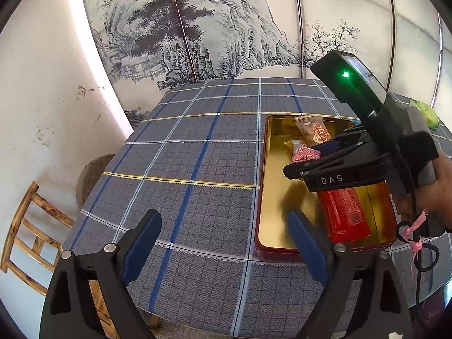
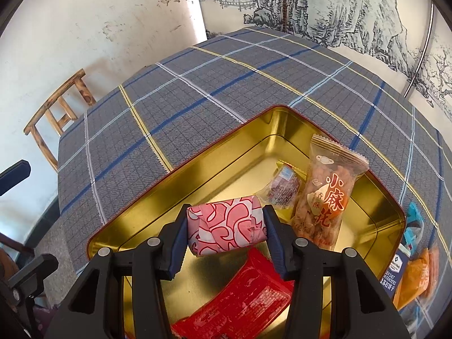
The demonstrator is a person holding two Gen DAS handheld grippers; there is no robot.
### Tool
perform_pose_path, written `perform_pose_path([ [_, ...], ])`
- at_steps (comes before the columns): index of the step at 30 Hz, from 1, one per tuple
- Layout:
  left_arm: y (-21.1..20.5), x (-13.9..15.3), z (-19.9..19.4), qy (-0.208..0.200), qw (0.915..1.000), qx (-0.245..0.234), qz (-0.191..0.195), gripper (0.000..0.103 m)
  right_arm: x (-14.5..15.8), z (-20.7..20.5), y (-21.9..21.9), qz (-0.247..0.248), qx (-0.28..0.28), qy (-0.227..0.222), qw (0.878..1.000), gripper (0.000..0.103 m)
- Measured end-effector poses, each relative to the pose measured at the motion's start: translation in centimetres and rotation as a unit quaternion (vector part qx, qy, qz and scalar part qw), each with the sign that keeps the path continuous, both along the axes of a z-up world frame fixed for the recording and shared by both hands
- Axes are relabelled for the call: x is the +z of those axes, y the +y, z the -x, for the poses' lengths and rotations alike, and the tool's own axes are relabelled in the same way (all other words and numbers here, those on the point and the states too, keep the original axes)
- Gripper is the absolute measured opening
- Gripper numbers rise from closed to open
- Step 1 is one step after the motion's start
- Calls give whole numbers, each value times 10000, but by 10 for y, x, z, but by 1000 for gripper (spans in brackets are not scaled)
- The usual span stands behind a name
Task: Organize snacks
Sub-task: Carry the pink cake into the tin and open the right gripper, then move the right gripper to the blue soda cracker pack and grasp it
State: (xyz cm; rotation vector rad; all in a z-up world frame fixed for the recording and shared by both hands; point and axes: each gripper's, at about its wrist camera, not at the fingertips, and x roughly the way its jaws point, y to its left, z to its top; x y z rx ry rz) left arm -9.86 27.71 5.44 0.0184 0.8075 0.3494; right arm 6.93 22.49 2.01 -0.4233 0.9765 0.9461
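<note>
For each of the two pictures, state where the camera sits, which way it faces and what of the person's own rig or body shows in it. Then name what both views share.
Left wrist: sits on the left gripper, looking down across the checked tablecloth; its open fingers, the right gripper and a hand show.
Right wrist: sits on the right gripper, looking down into the gold tin; its fingers clamp a pink wrapped snack.
Shared: tin, pink snack, red packet, tablecloth, wooden chair.

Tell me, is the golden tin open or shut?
Open: the golden tin has no lid on, and its inside with the red packet is visible.
</note>
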Motion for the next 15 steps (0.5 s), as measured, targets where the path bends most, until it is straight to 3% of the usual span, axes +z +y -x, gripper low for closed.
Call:
perform_pose_path([
  [15,0,-7,0,89,10000,27,13,91,2,-6,3,-98,-127,29,9999,51],
])
